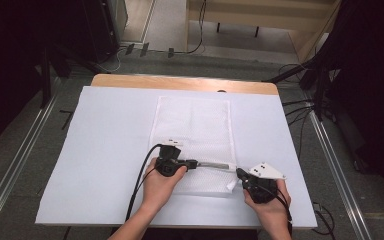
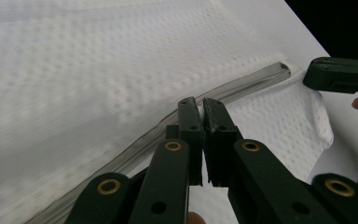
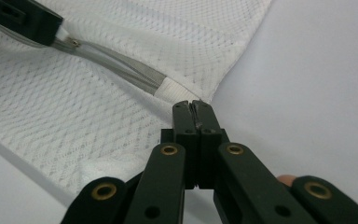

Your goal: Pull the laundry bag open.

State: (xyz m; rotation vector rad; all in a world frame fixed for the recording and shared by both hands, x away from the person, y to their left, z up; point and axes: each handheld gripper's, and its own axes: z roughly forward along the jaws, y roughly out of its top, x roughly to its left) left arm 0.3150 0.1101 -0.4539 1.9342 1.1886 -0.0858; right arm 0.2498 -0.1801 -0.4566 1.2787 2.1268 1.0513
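I have a white mesh laundry bag (image 1: 192,137) lying flat mid-counter (image 1: 105,150), its zipper (image 1: 214,165) running across the near end. My left tongs (image 1: 194,163) are pinched shut on the zipper pull, and my right tongs (image 1: 239,173) are clamped on the bag's near right corner. I judge the mesh light, limp and quick to bunch, so I would grip only at the pull and the stitched corner band (image 3: 170,88), keeping the zipper line taut between them.
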